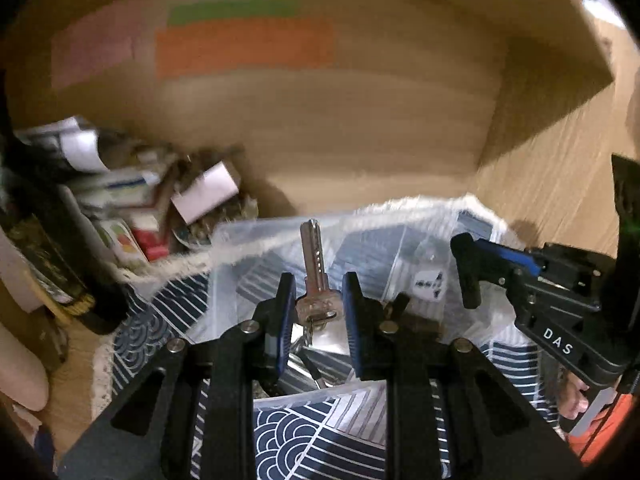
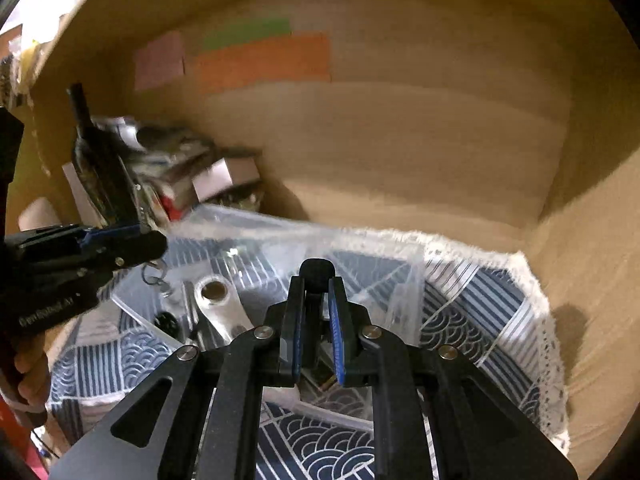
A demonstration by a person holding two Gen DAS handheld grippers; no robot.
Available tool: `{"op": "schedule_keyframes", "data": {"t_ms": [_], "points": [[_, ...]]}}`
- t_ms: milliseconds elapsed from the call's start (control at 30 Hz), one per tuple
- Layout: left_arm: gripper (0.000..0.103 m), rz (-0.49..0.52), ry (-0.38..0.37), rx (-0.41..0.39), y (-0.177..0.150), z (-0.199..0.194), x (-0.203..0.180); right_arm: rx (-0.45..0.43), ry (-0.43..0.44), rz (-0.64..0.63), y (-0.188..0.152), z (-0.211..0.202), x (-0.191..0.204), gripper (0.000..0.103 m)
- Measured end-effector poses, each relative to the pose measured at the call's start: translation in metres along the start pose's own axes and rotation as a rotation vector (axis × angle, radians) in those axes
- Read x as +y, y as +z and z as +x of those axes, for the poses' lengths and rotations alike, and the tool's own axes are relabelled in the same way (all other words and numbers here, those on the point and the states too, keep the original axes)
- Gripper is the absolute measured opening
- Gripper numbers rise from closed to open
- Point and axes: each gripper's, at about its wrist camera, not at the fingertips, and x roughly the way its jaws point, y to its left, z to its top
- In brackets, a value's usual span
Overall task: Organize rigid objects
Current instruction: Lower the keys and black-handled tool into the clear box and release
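Note:
My left gripper [image 1: 319,300] is shut on the head of a silver key [image 1: 314,264] that points up, with a key ring hanging below, above a clear plastic organizer box [image 1: 248,240]. My right gripper [image 2: 318,300] is shut on a small black object [image 2: 317,274] held over the same clear box [image 2: 400,276]. In the right wrist view the left gripper [image 2: 148,246] comes in from the left with key rings [image 2: 154,274] dangling under it. In the left wrist view the right gripper [image 1: 468,268] shows at the right. A white metal part [image 2: 220,304] lies in the box.
The box rests on a blue and white patterned cloth [image 2: 480,312] with a lace edge on a wooden desk. A dark bottle [image 2: 100,168] and a heap of small boxes and papers [image 1: 140,200] stand at the left. Coloured sticky notes [image 1: 244,44] hang on the back wall.

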Motion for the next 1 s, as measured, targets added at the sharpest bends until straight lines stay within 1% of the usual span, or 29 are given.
{"op": "schedule_keyframes", "data": {"t_ms": [100,267,333,400,467,500,533,567,633,733,767,800,867,900,967,1000], "points": [[0.023,-0.005,-0.013,0.044,-0.006,0.017,0.001,0.048,-0.005,-0.011,-0.006,0.018,-0.001,0.011],[0.023,-0.021,-0.035,0.11,-0.013,0.035,0.003,0.109,-0.005,-0.023,-0.012,0.039,-0.001,0.011],[0.023,-0.027,-0.035,0.127,-0.014,0.039,0.004,0.126,0.001,-0.035,-0.014,0.044,0.001,0.012],[0.023,-0.048,-0.022,0.137,-0.015,0.043,0.006,0.123,0.003,-0.03,-0.015,0.044,0.0,0.013],[0.029,-0.055,-0.024,0.14,-0.015,0.043,0.006,0.12,0.003,-0.023,-0.013,0.042,0.0,0.023],[0.031,-0.058,-0.024,0.138,-0.015,0.042,0.007,0.114,-0.001,-0.022,-0.013,0.04,0.0,0.025],[0.036,-0.06,-0.023,0.133,-0.015,0.04,0.007,0.104,-0.007,-0.022,-0.013,0.036,-0.001,0.028],[0.038,-0.06,-0.021,0.123,-0.014,0.036,0.006,0.096,-0.008,-0.021,-0.012,0.033,-0.001,0.028],[0.04,-0.055,-0.016,0.101,-0.013,0.028,0.006,0.075,-0.004,-0.015,-0.009,0.023,-0.001,0.028],[0.048,-0.049,-0.005,0.057,-0.009,0.009,0.004,0.034,-0.005,-0.012,-0.005,0.005,0.0,0.029],[0.051,-0.048,-0.004,0.037,-0.008,0.0,0.004,0.02,-0.008,-0.013,-0.004,-0.001,0.001,0.031],[0.053,-0.046,-0.003,0.02,-0.008,-0.007,0.003,-0.002,-0.011,-0.016,-0.002,-0.011,0.002,0.032],[0.056,-0.035,0.01,-0.026,-0.006,-0.026,0.0,-0.041,-0.013,-0.014,0.0,-0.025,0.005,0.038],[0.057,-0.029,0.021,-0.047,-0.006,-0.034,-0.002,-0.062,-0.012,-0.013,0.001,-0.033,0.006,0.039],[0.065,-0.021,0.041,-0.106,-0.007,-0.057,-0.005,-0.11,-0.003,-0.007,0.001,-0.054,0.009,0.043],[0.066,-0.02,0.046,-0.13,-0.007,-0.065,-0.007,-0.13,0.0,-0.004,0.002,-0.063,0.011,0.044]]}}
